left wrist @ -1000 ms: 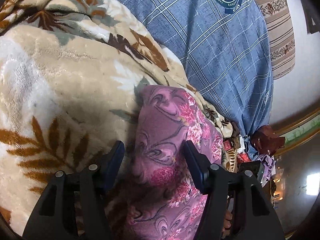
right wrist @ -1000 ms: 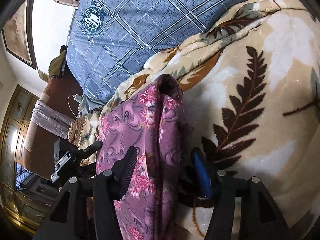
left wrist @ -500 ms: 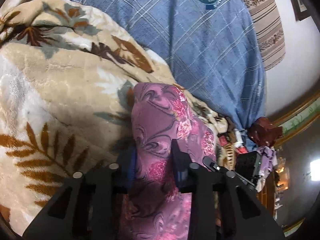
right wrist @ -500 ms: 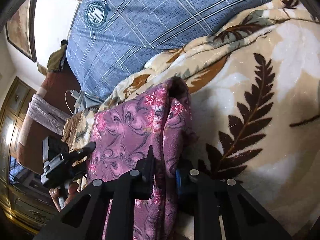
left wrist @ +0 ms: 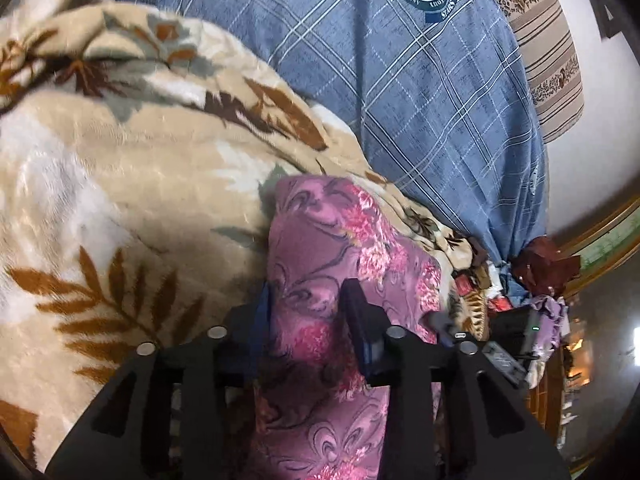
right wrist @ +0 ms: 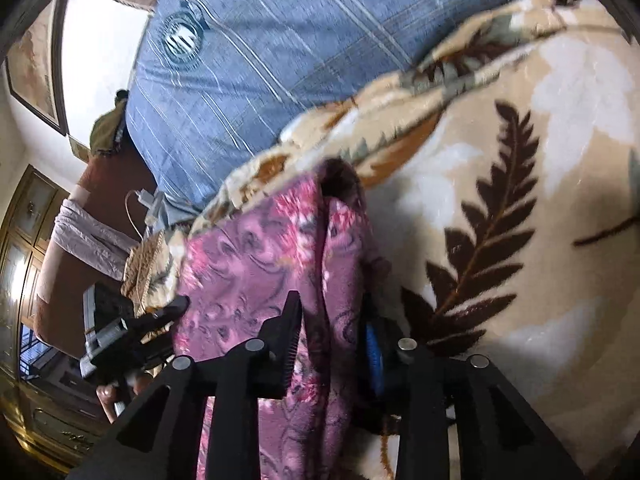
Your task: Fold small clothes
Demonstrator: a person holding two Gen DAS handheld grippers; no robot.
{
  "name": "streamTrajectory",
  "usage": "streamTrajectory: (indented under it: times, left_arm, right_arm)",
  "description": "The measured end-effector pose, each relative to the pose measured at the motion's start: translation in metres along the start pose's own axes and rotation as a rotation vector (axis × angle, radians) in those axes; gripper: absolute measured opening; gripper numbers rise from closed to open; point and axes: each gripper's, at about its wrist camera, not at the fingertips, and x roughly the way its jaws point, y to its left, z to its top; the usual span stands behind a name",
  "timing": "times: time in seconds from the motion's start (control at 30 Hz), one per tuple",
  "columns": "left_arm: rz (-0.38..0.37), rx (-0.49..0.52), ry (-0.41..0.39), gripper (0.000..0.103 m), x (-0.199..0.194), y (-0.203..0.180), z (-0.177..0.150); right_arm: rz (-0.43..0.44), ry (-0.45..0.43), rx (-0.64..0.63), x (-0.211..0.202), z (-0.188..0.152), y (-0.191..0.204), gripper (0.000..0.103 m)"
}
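Observation:
A purple cloth with pink flowers (left wrist: 340,232) lies folded on a beige leaf-patterned blanket (left wrist: 120,180). My left gripper (left wrist: 308,288) straddles the cloth's left edge. Its jaws are opening, the cloth lies between them, and the pads no longer squeeze it. In the right wrist view the same cloth (right wrist: 256,252) shows a doubled right edge. My right gripper (right wrist: 332,312) straddles that edge, with its jaws also opening around the fold. Each gripper shows in the other's view: the left gripper (right wrist: 132,320) at the cloth's left side, the right gripper (left wrist: 500,344) at its right.
A blue checked pillow (left wrist: 400,80) with a round badge rises behind the blanket (right wrist: 520,220). A striped cushion (left wrist: 540,40) leans on the white wall. A white charger cable (right wrist: 148,204) and a wooden cupboard (right wrist: 24,240) stand at the left. A hand (right wrist: 108,392) holds the left gripper.
Both grippers started wide, pinched in on the cloth's edges half a second ago, and have since widened again. Neither hand has shifted much, and the cloth lies in the same place.

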Motion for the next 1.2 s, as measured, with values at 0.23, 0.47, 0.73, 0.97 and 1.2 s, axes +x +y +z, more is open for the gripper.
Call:
streamTrajectory:
  times: [0.23, 0.47, 0.73, 0.97, 1.2]
  left_arm:
    - [0.067, 0.072, 0.046, 0.064, 0.013, -0.023, 0.037]
    - [-0.007, -0.023, 0.098, 0.042, 0.049, 0.003, 0.042]
    - [0.044, 0.080, 0.041, 0.027, 0.044, -0.013, 0.035]
    - [0.160, 0.149, 0.002, 0.037, 0.032, -0.023, 0.029]
    - [0.205, 0.223, -0.088, 0.070, -0.039, -0.028, -0.041]
  right_arm:
    - [-0.047, -0.026, -0.021, -0.010, 0.025, 0.013, 0.059]
    - [-0.071, 0.069, -0.017, 0.031, 0.047, 0.004, 0.030]
    - [-0.062, 0.013, -0.058, 0.027, 0.041, 0.003, 0.017]
    - [-0.108, 0.012, -0.050, 0.022, 0.037, 0.007, 0.025]
    - [-0.046, -0.034, -0.053, -0.037, -0.023, 0.033, 0.053]
